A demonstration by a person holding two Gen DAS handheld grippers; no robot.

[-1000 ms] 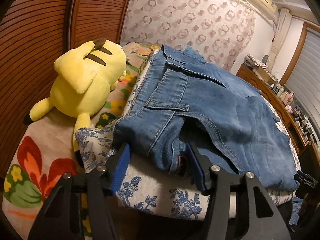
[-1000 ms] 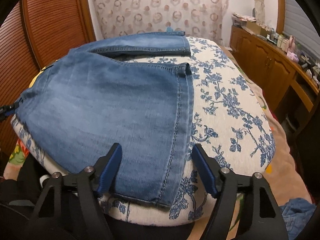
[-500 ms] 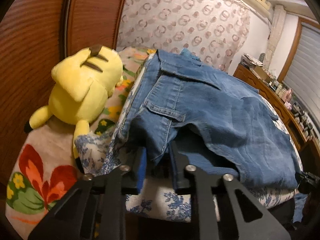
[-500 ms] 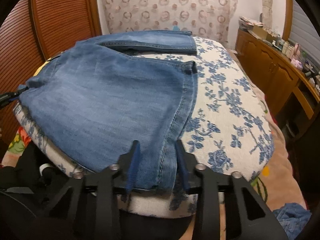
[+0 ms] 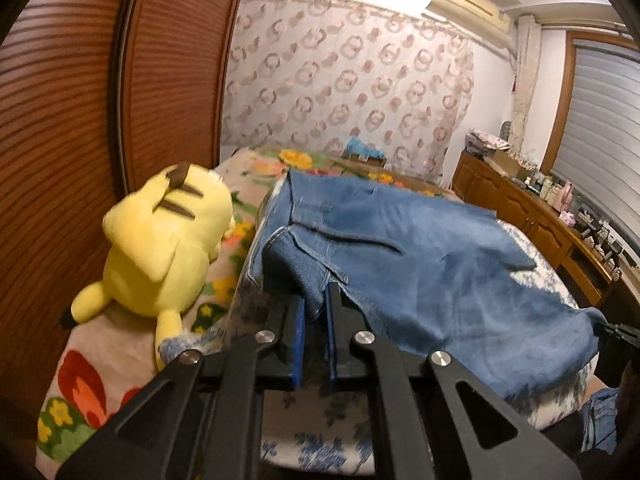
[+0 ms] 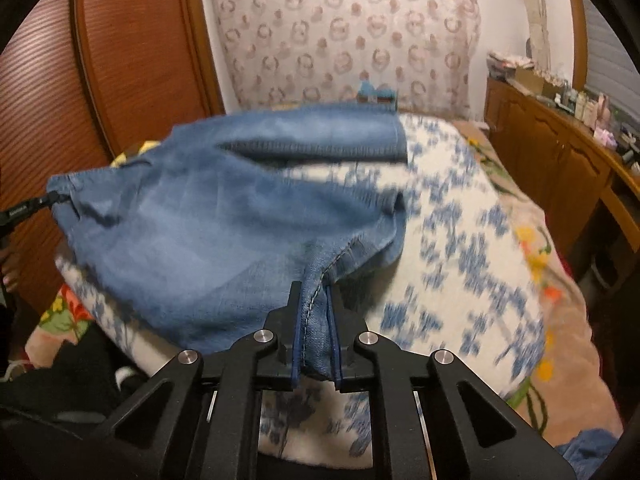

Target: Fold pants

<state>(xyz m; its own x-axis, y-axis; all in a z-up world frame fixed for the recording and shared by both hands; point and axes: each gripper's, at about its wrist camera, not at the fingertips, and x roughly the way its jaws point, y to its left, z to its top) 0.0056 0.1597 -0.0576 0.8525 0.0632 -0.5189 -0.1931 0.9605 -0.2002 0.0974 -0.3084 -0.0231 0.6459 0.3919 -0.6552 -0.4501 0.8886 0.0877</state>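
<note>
Blue denim pants [image 5: 420,264] lie across a blue-flowered white cushion [image 5: 320,440] on the bed. My left gripper [image 5: 316,304] is shut on the waistband end of the pants and holds it lifted off the cushion. My right gripper [image 6: 316,292] is shut on the hem edge of the pants [image 6: 224,216] and lifts it, so the near half hangs between both grippers. The far leg [image 6: 320,132] still rests on the cushion [image 6: 460,248]. The left gripper's tip shows at the left edge of the right wrist view [image 6: 28,210].
A yellow plush toy [image 5: 164,248] lies left of the cushion on a flowered blanket [image 5: 88,368]. A brown slatted wardrobe [image 5: 80,120] stands at the left. A wooden sideboard [image 5: 532,216] with small items runs along the right. More denim [image 6: 592,448] lies low at the right.
Both grippers closed from open onto the pants' near edge, then lifted it up and away from the cushion. The near half of the pants now hangs raised.
</note>
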